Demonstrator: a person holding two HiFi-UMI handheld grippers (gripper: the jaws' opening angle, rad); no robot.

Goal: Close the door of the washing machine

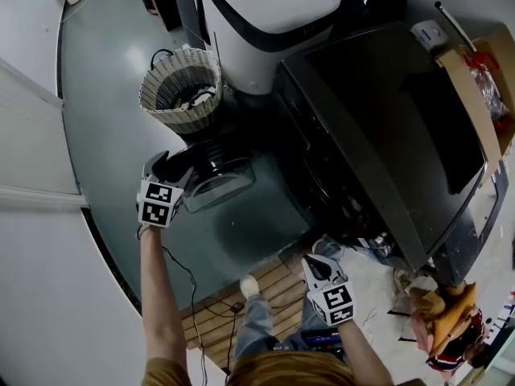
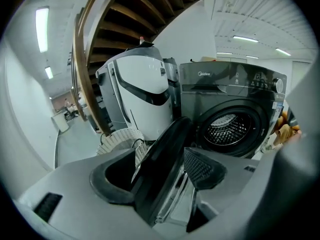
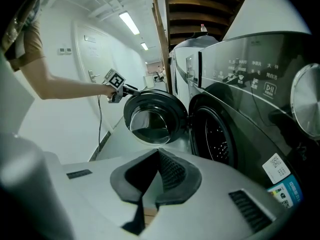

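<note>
A dark front-loading washing machine (image 1: 378,127) stands with its round glass door (image 1: 221,179) swung wide to the left. My left gripper (image 1: 179,167) is at the door's outer edge. In the left gripper view the door's black rim (image 2: 167,149) runs between the jaws of my left gripper (image 2: 160,173), which stand open; the right pad (image 2: 202,168) is apart from the glass. The drum (image 2: 227,129) shows behind. My right gripper (image 1: 322,268) hangs low in front of the machine, shut with nothing in it (image 3: 157,156). From there I see the door (image 3: 150,116) and the left gripper (image 3: 127,90) at its edge.
A wicker basket (image 1: 181,91) stands just beyond the open door, next to a tall white appliance (image 1: 265,14). A cardboard box (image 1: 483,79) sits on the machine's far side. A wooden mat (image 1: 241,304) and a cable (image 1: 189,280) lie on the floor by my feet.
</note>
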